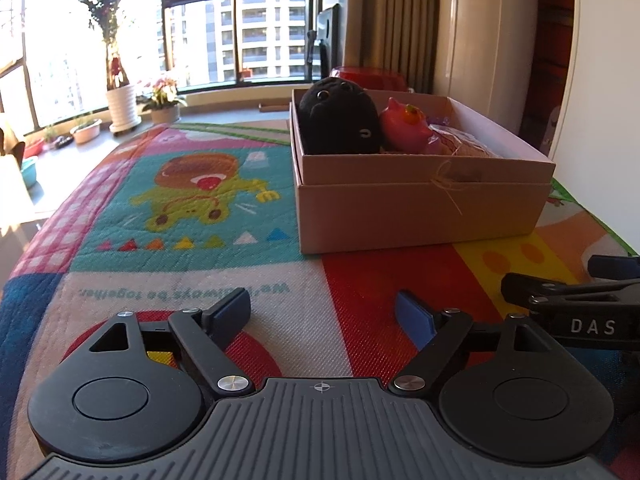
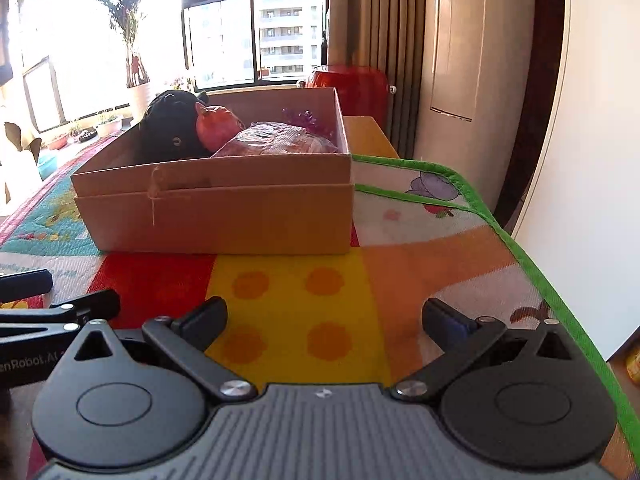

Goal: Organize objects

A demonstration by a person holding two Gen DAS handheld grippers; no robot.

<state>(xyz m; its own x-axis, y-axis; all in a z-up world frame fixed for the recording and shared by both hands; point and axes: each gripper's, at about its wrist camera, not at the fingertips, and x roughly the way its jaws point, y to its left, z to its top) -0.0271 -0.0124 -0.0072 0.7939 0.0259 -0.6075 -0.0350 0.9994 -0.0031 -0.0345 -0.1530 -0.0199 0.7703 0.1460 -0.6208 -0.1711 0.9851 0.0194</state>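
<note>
A brown cardboard box (image 1: 420, 212) (image 2: 216, 216) stands on a colourful play mat. It holds a black plush toy (image 1: 340, 120) (image 2: 170, 128), a pink pig toy (image 1: 404, 128) (image 2: 218, 126), a clear-wrapped packet (image 1: 464, 142) (image 2: 276, 140) and something purple and shiny (image 2: 306, 118). My left gripper (image 1: 324, 314) is open and empty, low over the mat in front of the box. My right gripper (image 2: 324, 320) is open and empty, also in front of the box, to the right of the left one. Each gripper's side shows in the other's view.
The play mat (image 1: 192, 200) (image 2: 300, 300) has a green edge (image 2: 516, 248) at the right, close to a white wall. Behind the box are a red stool (image 2: 352, 84), curtains and a window ledge with potted plants (image 1: 120, 100).
</note>
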